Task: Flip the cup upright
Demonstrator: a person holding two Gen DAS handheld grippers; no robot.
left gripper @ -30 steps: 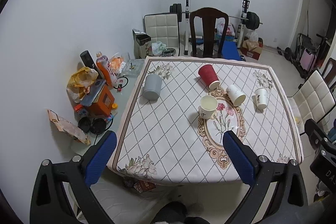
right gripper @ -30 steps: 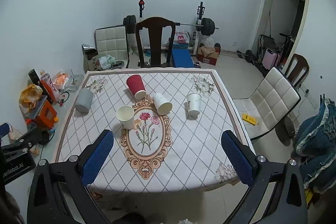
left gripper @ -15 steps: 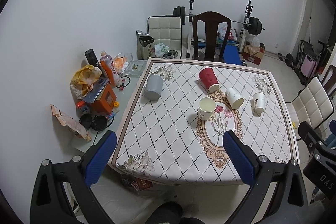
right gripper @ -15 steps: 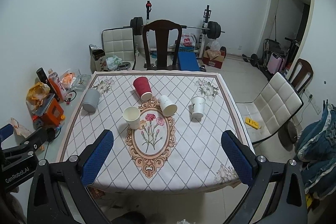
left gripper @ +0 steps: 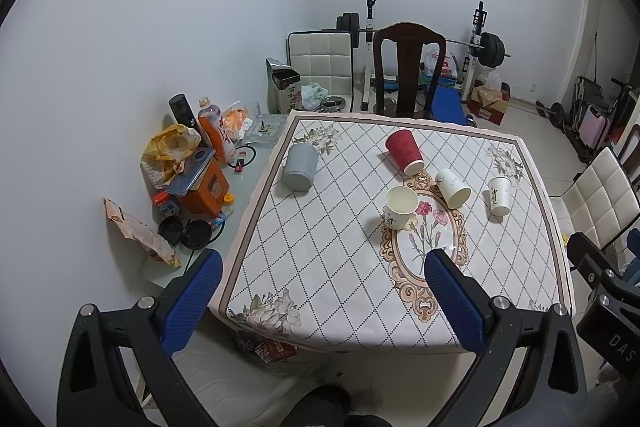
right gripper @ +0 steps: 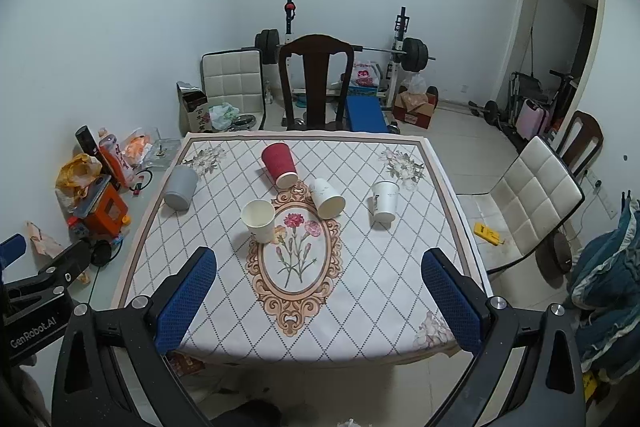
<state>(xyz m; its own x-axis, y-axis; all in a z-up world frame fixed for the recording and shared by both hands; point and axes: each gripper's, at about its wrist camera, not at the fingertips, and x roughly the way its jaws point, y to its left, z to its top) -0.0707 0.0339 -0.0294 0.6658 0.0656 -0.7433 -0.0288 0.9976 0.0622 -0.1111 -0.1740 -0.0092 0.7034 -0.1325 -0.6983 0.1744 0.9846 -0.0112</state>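
Note:
Several cups sit on the patterned table (left gripper: 320, 259) (right gripper: 360, 287). A red cup (left gripper: 404, 151) (right gripper: 279, 160) and a white cup (left gripper: 453, 188) (right gripper: 327, 198) lie on their sides. A grey cup (left gripper: 300, 167) (right gripper: 181, 187) stands upside down at the left. A cream cup (left gripper: 400, 207) (right gripper: 259, 221) and a white printed cup (left gripper: 499, 195) (right gripper: 385, 202) stand upright. My left gripper (left gripper: 324, 299) and right gripper (right gripper: 320, 299) are both open and empty, held back above the table's near edge.
A dark wooden chair (right gripper: 316, 83) stands behind the table. A white padded chair (right gripper: 532, 199) is at the right. Bottles, bags and boxes (left gripper: 192, 167) clutter a low surface at the left. Weight equipment (right gripper: 400, 47) lines the back wall.
Both grippers have pulled back and up from the table, so the cups look smaller and lower in view. No cup has moved.

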